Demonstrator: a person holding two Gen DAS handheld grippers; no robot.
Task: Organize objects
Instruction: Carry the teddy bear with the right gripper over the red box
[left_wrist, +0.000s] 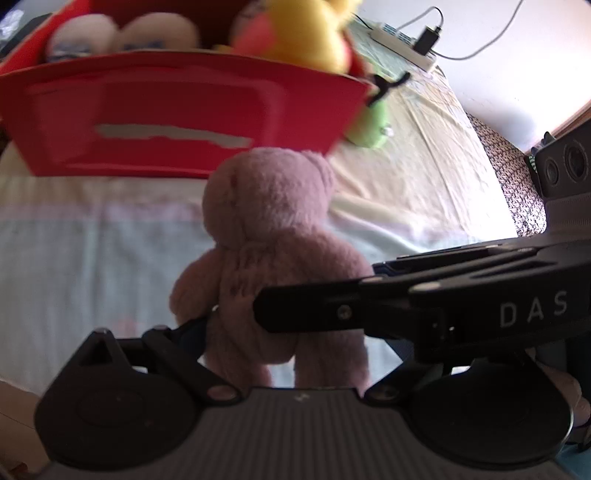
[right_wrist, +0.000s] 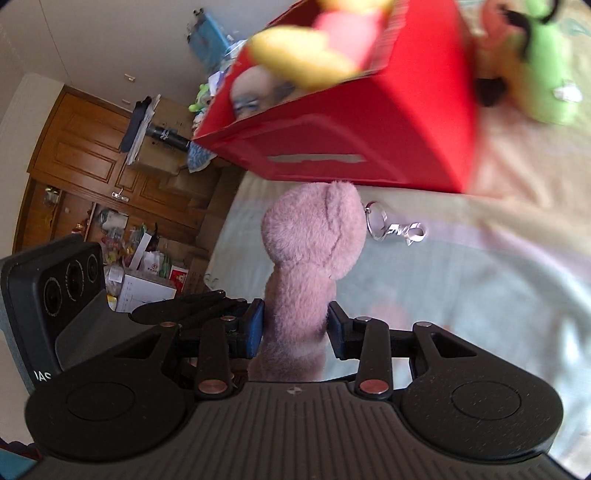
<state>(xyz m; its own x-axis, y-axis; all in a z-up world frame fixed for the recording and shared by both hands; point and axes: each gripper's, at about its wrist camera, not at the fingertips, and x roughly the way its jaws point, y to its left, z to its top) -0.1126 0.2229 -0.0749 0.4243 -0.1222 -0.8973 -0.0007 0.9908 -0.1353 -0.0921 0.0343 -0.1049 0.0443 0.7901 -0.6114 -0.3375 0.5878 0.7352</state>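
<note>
Seen from the right wrist: wooden cupboard (right_wrist: 85, 162) far left, panelled and brown. Nearer, the left gripper (right_wrist: 177, 308), black plastic, reaching in from the left; whether spread or pressed together, hard to tell. Centre, a fuzzy pink bear (right_wrist: 314, 254), round-headed, upright, clear of the bed, pinched at the body between the blue pads (right_wrist: 255, 328) of the right gripper (right_wrist: 295, 328). Just right of its head, a shiny metal keyring (right_wrist: 395, 227). Above, a glossy red box (right_wrist: 362, 122), angular, holding plush toys; a yellow toy (right_wrist: 306, 59) poking over the rim. Far right, a soft green toy (right_wrist: 546, 70) beside the box on the pale, wrinkled sheet (right_wrist: 498, 295).
</note>
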